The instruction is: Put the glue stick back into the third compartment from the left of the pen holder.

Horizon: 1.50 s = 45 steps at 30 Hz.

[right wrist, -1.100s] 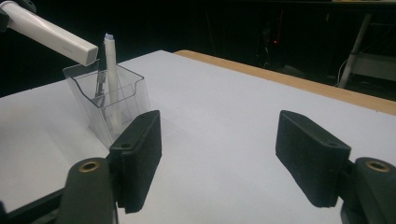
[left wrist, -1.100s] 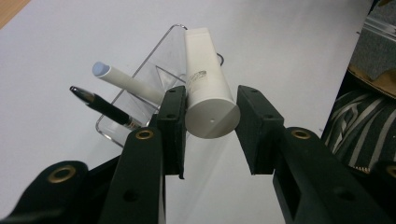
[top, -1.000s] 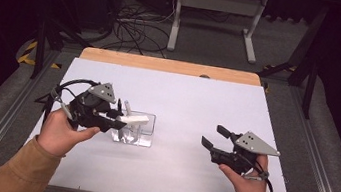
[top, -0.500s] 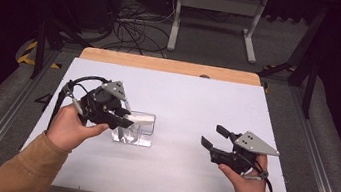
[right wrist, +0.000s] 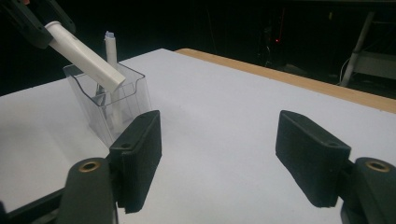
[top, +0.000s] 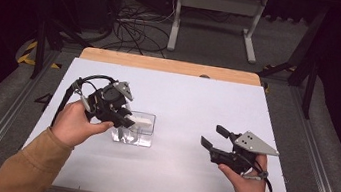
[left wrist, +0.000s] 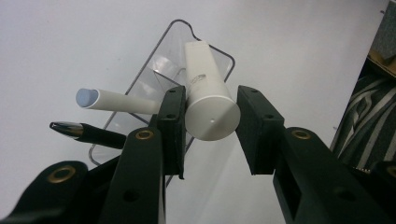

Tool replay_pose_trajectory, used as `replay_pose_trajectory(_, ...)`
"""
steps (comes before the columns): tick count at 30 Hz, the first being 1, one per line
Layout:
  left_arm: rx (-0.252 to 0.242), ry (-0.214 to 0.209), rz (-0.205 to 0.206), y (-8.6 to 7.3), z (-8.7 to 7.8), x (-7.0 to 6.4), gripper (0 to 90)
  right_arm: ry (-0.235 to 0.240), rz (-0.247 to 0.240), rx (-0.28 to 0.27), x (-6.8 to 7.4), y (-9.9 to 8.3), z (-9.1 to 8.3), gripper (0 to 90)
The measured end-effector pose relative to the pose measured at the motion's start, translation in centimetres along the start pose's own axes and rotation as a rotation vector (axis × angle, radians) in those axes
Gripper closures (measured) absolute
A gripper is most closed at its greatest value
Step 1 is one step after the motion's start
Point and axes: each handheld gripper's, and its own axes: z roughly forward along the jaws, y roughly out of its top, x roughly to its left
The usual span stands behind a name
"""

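The left gripper (left wrist: 211,126) grasps a white tube (left wrist: 205,93), tilted with its far end inside the clear holder (top: 136,129) on the desk (top: 197,110); a pen (left wrist: 88,133) and marker (left wrist: 116,100) already stand there. Release remains. The right gripper (top: 214,138) rests released. Since a second ago, the left hand has tilted further over the holder.

Overhead and both gripper views sharing clear holder (top: 134,129)
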Motion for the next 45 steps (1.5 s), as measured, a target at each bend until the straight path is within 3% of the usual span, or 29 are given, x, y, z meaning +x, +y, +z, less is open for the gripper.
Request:
replay_pose_trajectory(13,0.055,-0.004,-0.003,1.0,1.6,0.5,65.1,-0.002,-0.002,0.001,-0.1,0.0,0.0,32.2)
replay_pose_trajectory(21,0.057,-0.001,0.002,1.4,2.3,0.6,64.6,-0.001,-0.003,0.000,-0.1,0.0,0.0,32.2)
replay_pose_trajectory(22,0.017,0.026,0.007,1.4,2.3,0.5,63.4,-0.001,-0.003,-0.001,-0.1,0.0,0.0,32.2)
replay_pose_trajectory(23,0.017,0.026,0.007,1.4,2.3,0.5,56.1,-0.001,-0.002,-0.002,-0.1,0.0,0.0,32.2)
replay_pose_trajectory(24,-0.025,0.052,0.004,1.4,1.9,0.4,45.3,0.000,-0.004,-0.002,-0.2,0.0,0.0,32.2)
replay_pose_trajectory(25,-0.025,0.052,0.004,1.4,1.9,0.4,40.6,0.000,-0.004,-0.002,-0.2,0.0,0.0,32.2)
replay_pose_trajectory(26,-0.079,0.034,0.001,1.2,1.2,0.3,39.0,0.003,-0.002,-0.003,-0.2,0.1,0.1,32.2)
replay_pose_trajectory(27,-0.079,0.034,0.001,1.2,1.2,0.3,37.1,0.003,-0.002,-0.003,-0.2,0.1,0.1,32.2)
replay_pose_trajectory(28,-0.137,0.042,-0.009,0.7,0.5,0.3,33.2,0.004,-0.002,-0.002,-0.2,0.1,0.2,32.2)
replay_pose_trajectory(29,-0.137,0.042,-0.009,0.7,0.5,0.3,30.4,0.004,-0.002,-0.002,-0.2,0.1,0.2,32.2)
replay_pose_trajectory(31,-0.206,0.032,-0.017,-0.1,-0.3,0.2,28.1,0.008,-0.003,-0.003,-0.2,0.2,0.3,32.2)
replay_pose_trajectory(32,-0.261,0.040,-0.024,-0.8,-0.9,-0.1,21.8,0.013,-0.006,-0.003,-0.1,0.2,0.4,32.2)
replay_pose_trajectory(33,-0.261,0.040,-0.024,-0.8,-0.9,-0.1,19.8,0.015,-0.007,-0.004,-0.1,0.3,0.5,32.2)
replay_pose_trajectory(34,-0.309,0.059,-0.018,-1.5,-1.5,-0.4,17.8,0.015,-0.008,-0.002,-0.1,0.3,0.5,32.2)
replay_pose_trajectory(35,-0.309,0.059,-0.018,-1.5,-1.5,-0.4,17.1,0.015,-0.008,-0.002,-0.1,0.3,0.5,32.2)
replay_pose_trajectory(36,-0.356,0.070,-0.016,-2.2,-2.0,-0.7,16.4,0.016,-0.006,-0.003,-0.1,0.3,0.6,32.2)
replay_pose_trajectory(37,-0.356,0.070,-0.016,-2.2,-2.0,-0.7,15.5,0.016,-0.006,-0.003,-0.1,0.3,0.6,32.2)
replay_pose_trajectory(38,-0.401,0.084,-0.011,-2.8,-2.5,-1.1,14.6,0.018,-0.009,-0.002,0.0,0.4,0.7,32.2)
replay_pose_trajectory(39,-0.401,0.084,-0.011,-2.8,-2.5,-1.1,14.3,0.018,-0.009,-0.002,0.0,0.4,0.7,32.2)
replay_pose_trajectory(42,-0.478,0.103,-0.009,-3.9,-3.3,-1.5,13.9,0.023,-0.010,-0.003,0.1,0.5,0.8,32.2)
replay_pose_trajectory(45,-0.497,0.107,-0.011,-4.3,-3.5,-1.6,13.9,0.025,-0.011,-0.003,0.1,0.5,0.8,32.2)
